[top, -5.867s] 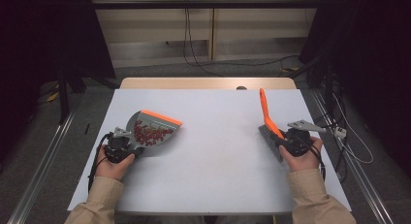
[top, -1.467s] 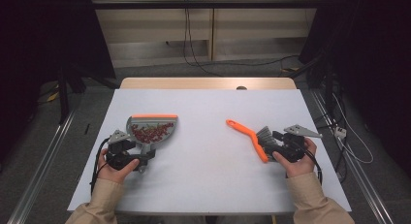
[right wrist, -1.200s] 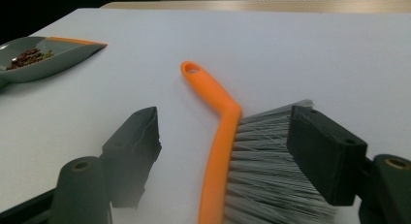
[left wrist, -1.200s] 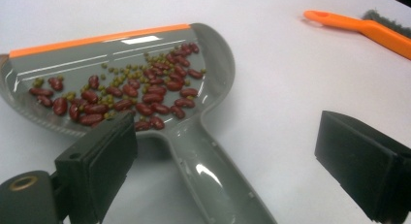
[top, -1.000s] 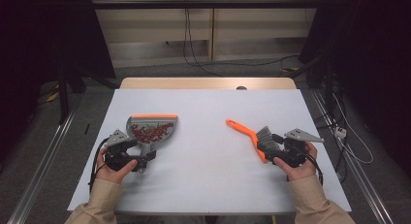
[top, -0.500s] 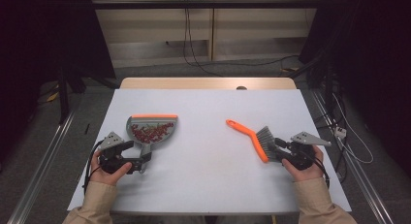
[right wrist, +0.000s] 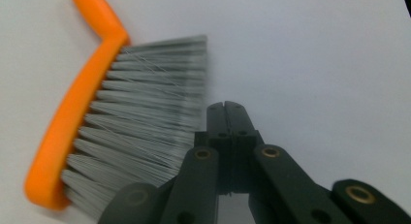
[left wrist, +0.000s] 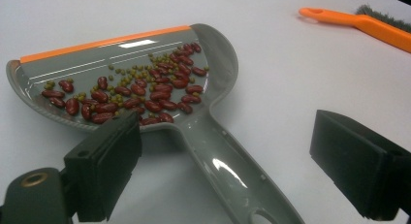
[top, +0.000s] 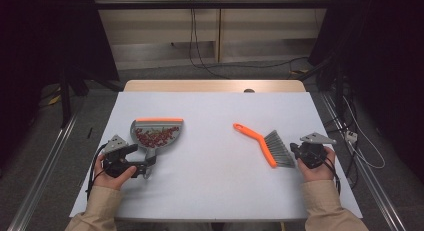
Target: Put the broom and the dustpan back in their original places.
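The grey dustpan (top: pixel 156 135) lies flat on the white table (top: pixel 210 191), at the left of the high view, with its orange lip (top: pixel 159 120) turned toward the far edge and its handle (left wrist: pixel 232 170) running back toward the person. The pan holds a loose layer of red beans (left wrist: pixel 145 95) mixed with smaller green beans (left wrist: pixel 127 73); most of the load sits in the half nearer the handle, and the strip along the orange lip is mostly bare. In the left gripper view the end of the handle is cut off at the bottom edge, and one jaw covers part of the pan's near rim. The left gripper (left wrist: pixel 237 173) has its jaws spread wide, one on each side of the handle and apart from it, gripping nothing. The left hand (top: pixel 111 167) holds it low over the table, just behind the pan. The brush (top: pixel 267 143) lies on its side at the right of the table, orange handle pointing to the far left, grey bristles (right wrist: pixel 145 132) fanned toward the right gripper (right wrist: pixel 226 106). The right gripper's jaws are pressed together on nothing, just beside the bristle tips; whether they touch cannot be made out. The near end of the brush is blurred in the right gripper view. The right hand (top: pixel 314 163) rests near the table's right edge.
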